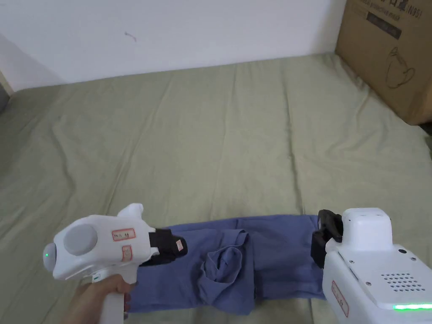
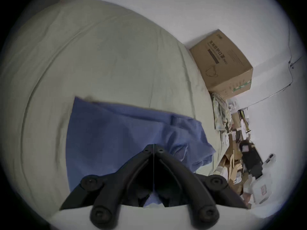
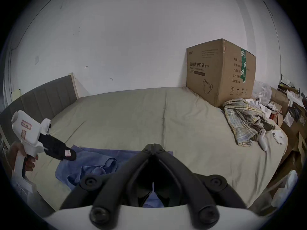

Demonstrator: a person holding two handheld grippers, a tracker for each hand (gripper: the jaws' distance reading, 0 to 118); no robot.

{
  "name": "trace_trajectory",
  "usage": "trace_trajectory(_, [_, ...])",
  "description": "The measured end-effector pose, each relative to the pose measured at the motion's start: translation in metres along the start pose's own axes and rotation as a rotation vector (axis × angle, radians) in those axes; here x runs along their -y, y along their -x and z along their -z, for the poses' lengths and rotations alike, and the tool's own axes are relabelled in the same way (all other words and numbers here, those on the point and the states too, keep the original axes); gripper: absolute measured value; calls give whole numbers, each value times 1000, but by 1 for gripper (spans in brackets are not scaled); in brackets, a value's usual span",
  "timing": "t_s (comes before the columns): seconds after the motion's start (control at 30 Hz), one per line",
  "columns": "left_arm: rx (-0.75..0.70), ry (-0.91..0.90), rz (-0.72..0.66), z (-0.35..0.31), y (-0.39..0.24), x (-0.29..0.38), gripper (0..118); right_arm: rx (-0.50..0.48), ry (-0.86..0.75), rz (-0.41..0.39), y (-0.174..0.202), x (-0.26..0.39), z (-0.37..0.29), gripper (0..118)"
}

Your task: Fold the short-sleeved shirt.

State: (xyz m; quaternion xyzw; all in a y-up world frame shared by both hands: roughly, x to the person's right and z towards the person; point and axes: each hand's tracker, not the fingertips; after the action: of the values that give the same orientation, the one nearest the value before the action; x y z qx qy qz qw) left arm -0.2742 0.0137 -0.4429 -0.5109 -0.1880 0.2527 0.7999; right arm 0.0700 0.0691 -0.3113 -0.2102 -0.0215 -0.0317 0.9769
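The blue short-sleeved shirt [image 1: 270,253] lies as a wide folded strip near the front edge of the bed, with a bunched sleeve and collar at its middle. My left gripper [image 1: 182,246] hovers over the shirt's left end with its jaws shut and no cloth between them. The left gripper view has those jaws [image 2: 153,148] meeting above the shirt [image 2: 108,134]. My right gripper [image 1: 321,236] is at the shirt's right end, also shut. In the right gripper view its tips [image 3: 153,146] sit over the shirt's far edge [image 3: 93,164], and the left gripper [image 3: 73,155] floats just above the fabric.
The green bed sheet [image 1: 211,139] stretches wide and bare beyond the shirt. A large cardboard box [image 1: 388,55] stands at the back right corner. A plaid garment [image 3: 244,125] and small white items lie at the bed's right edge. A grey headboard [image 3: 41,100] is on the left.
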Motion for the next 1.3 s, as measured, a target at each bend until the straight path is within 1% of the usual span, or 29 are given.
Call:
trace_trajectory(0.07, [1, 35, 37, 8, -8, 8, 0, -3, -2, -1, 1, 0, -1, 1])
trace_trajectory(0.13, [3, 65, 41, 20, -14, 15, 0, -4, -4, -2, 0, -1, -2, 1])
trace_trajectory(0.37, [118, 165, 30, 56, -45, 42, 0, 6, -27, 5, -5, -4, -8, 1])
trace_trajectory(0.47, [114, 211, 93, 66, -70, 59, 0, 10, -27, 10, -7, -5, -9, 1])
trace_trajectory(0.53, [145, 245, 84, 73, -74, 65, 0, 11, -26, 8, -8, -6, -11, 1])
trace_trajectory(0.6, [142, 243, 80, 77, -67, 64, 0, 16, -28, -3, -8, -7, -14, 0])
trace_trajectory(0.73, [129, 196, 76, 56, -55, 50, 0, 24, -38, -8, -10, -12, -19, 1])
trace_trajectory(0.83, [130, 113, 87, 23, -41, 33, 0, 26, -42, 0, -10, -16, -19, 1])
trace_trajectory(0.87, [131, 89, 86, 1, -45, 34, 0, 24, -43, 1, -9, -17, -20, 1])
trace_trajectory(1.0, [108, -10, 33, -45, 4, 20, 0, 16, -43, -16, -1, -20, -19, 1])
trace_trajectory(1.13, [99, -69, -110, -77, 75, 26, 0, -12, -35, -30, 12, -18, -15, 1])
trace_trajectory(1.23, [140, -96, -179, -89, 112, 36, 0, -22, -42, -50, 24, -17, -10, 1])
trace_trajectory(1.27, [138, -97, -181, -89, 120, 38, 7, -31, -40, -53, 28, -19, -8, 1])
trace_trajectory(1.3, [134, -99, -188, -89, 127, 38, 25, -39, -38, -55, 32, -21, -7, 1])
